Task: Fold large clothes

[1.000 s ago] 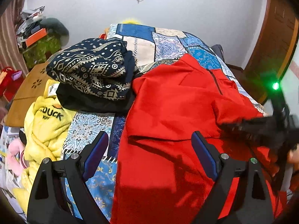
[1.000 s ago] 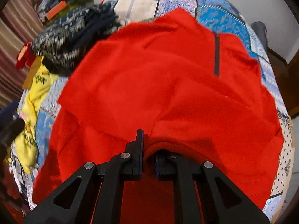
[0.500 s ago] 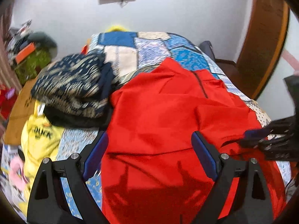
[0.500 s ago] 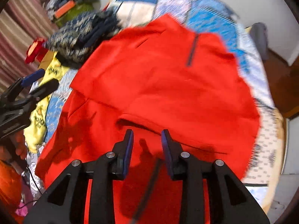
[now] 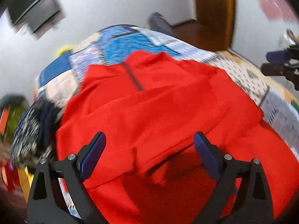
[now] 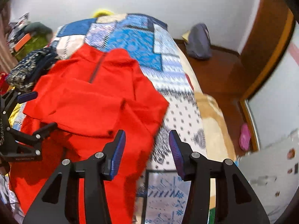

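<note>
A large red garment with a dark zip at the collar lies spread on the patchwork bedspread, its sleeves folded inward. It also shows in the right wrist view. My left gripper is open and empty, hovering over the garment's lower half. My right gripper is open and empty above the garment's right edge, where it meets the bedspread. The left gripper also shows in the right wrist view at the far left. The right gripper's fingers show at the right edge of the left wrist view.
A folded navy patterned pile sits at the left of the bed, also in the left wrist view. A grey bag lies on the wooden floor to the right. A wooden door frame stands beyond.
My right gripper let go of the red fabric, opened wide and drew back to the right. The left gripper swung right over the garment, still open. Both views are motion-blurred.
</note>
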Demonstrator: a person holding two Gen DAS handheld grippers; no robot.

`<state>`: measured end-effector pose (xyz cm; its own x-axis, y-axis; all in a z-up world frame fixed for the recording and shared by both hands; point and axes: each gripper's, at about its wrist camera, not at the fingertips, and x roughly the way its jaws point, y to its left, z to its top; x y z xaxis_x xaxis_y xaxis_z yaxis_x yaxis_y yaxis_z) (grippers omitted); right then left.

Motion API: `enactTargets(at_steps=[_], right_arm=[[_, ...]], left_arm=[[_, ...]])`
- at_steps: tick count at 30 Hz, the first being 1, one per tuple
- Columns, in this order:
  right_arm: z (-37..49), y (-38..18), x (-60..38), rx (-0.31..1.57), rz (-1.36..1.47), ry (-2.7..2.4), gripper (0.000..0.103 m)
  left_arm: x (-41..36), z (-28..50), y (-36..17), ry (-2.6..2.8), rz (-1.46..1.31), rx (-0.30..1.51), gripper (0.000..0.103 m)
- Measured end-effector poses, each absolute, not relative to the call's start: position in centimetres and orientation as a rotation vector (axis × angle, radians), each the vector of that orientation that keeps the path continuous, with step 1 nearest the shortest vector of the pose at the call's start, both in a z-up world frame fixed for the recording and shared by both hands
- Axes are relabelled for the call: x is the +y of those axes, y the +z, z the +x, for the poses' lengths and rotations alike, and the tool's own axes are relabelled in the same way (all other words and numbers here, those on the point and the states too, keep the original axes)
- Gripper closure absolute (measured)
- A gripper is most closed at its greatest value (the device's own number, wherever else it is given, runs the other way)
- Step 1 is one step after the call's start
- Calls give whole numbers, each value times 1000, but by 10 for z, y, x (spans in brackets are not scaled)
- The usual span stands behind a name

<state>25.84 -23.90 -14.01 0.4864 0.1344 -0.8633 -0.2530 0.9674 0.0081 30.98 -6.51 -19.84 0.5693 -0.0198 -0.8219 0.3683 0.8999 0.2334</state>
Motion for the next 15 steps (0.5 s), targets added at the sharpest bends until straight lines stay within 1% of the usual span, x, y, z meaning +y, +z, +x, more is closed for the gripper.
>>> enactTargets(at_steps=[5, 7, 9, 10, 11, 12, 13, 14, 15], right_arm=[[256, -172, -252, 1105, -79, 220, 59], [258, -183, -251, 1127, -60, 222, 59], [254, -188, -256, 1137, -49, 223, 59], [255, -192, -255, 1143, -44, 222, 59], [253, -194, -259, 1148, -41, 223, 59], [253, -197, -258, 1155, -39, 224, 59], [252, -198, -259, 1160, -36, 226, 59], [252, -200, -260, 1163, -33, 226, 59], [253, -202, -261, 1166, -28, 226, 59]], left_arm=[[-110, 321, -216, -349, 458, 986, 8], [-125, 325, -227, -389, 486, 1012, 12], [-135, 330, -238, -407, 519, 1040, 24], [-136, 332, -243, -409, 524, 1054, 27], [-138, 334, -246, -411, 518, 1064, 36], [-138, 339, -249, -414, 504, 1074, 48], [-138, 341, -249, -410, 488, 1072, 57], [-137, 342, -247, -400, 477, 1055, 78], [-135, 342, -244, -394, 469, 1040, 95]])
